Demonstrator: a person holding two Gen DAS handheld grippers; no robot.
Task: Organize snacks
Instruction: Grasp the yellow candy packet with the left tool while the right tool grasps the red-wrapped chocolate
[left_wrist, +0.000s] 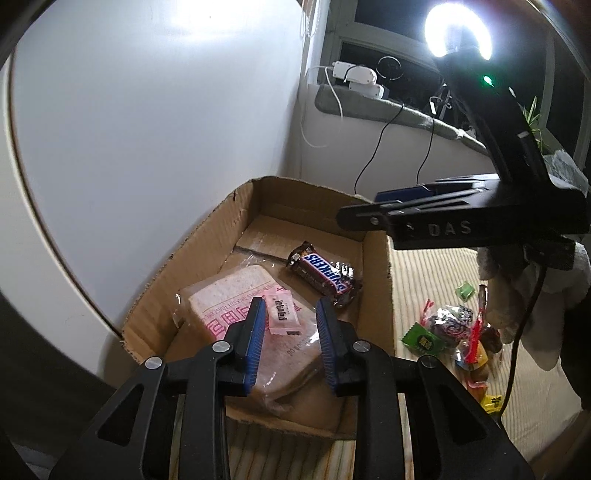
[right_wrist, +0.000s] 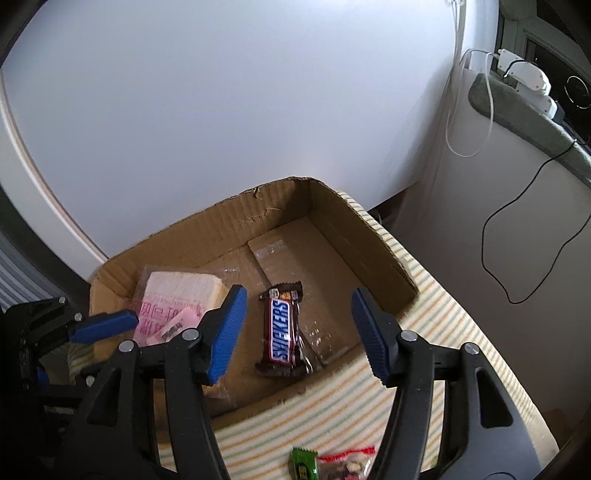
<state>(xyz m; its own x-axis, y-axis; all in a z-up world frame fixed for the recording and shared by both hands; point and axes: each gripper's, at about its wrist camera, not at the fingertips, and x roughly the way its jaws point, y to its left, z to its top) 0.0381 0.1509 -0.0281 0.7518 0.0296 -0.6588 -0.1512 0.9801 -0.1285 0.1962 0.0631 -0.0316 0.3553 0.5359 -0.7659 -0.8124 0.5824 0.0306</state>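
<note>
cardboard box (right_wrist: 373, 254) holds snickers (right_wrist: 282, 328), bread pack (left_wrist: 236, 295), pink sachet (left_wrist: 282, 314) | left gripper (left_wrist: 290, 332), right gripper (right_wrist: 295, 332) both released, empty | loose snacks (left_wrist: 454, 332) right of box | next: lift clear, grab one wrapper by its middle.

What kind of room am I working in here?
Probably a bedroom or living room at home: the brown cardboard box sits on a green-and-cream striped cloth, beside a plain white wall and a padded window sill with white chargers.
</note>
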